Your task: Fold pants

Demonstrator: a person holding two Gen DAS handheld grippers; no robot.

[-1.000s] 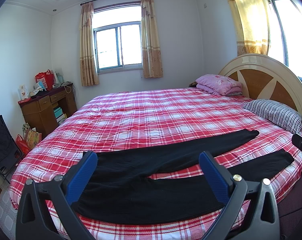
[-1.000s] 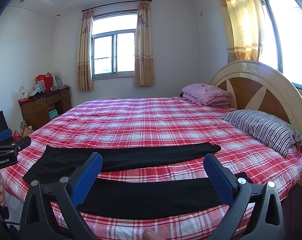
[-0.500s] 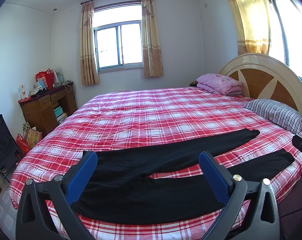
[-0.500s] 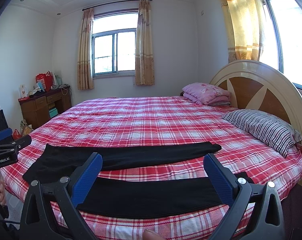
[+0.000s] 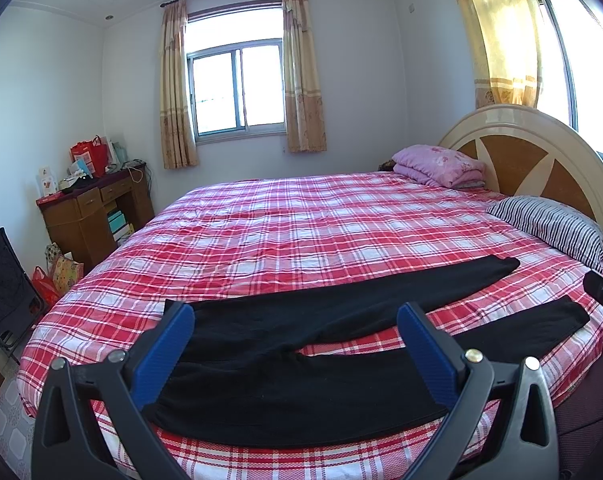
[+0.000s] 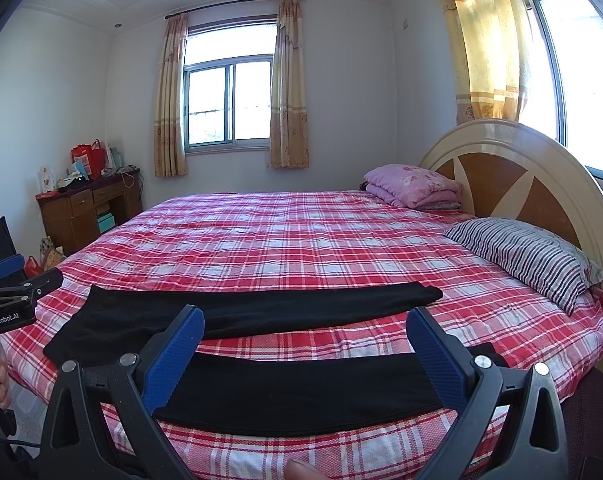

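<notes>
Lying flat across the lower half of both views, black pants (image 5: 301, 384), soft and matte, legs spread apart in a narrow V on the red-and-white checked bedspread (image 5: 301, 232). Waist end toward lower left, leg ends reaching to the right, near leg close to the bed's front edge. Hovering above that near leg, left gripper (image 5: 297, 344), jaws spread wide, nothing between the ribbed blue pads (image 5: 161, 356). Same story in the right wrist view: right gripper (image 6: 305, 348) gaping wide and holding nothing, textured blue pads (image 6: 173, 360) framing the near leg. At far left of that view, part of the left gripper's black body, hard plastic with white lettering. Upper right: curved glossy headboard (image 5: 521, 152) in cream and brown wedges, striped pillow (image 5: 553, 228) below it, folded pink quilt (image 5: 437, 164) beside. Middle left: brown wooden desk (image 5: 85, 212), cluttered on top. Compared with half a second back, hardly a change — pants in the same spot, both grippers just as wide.
</notes>
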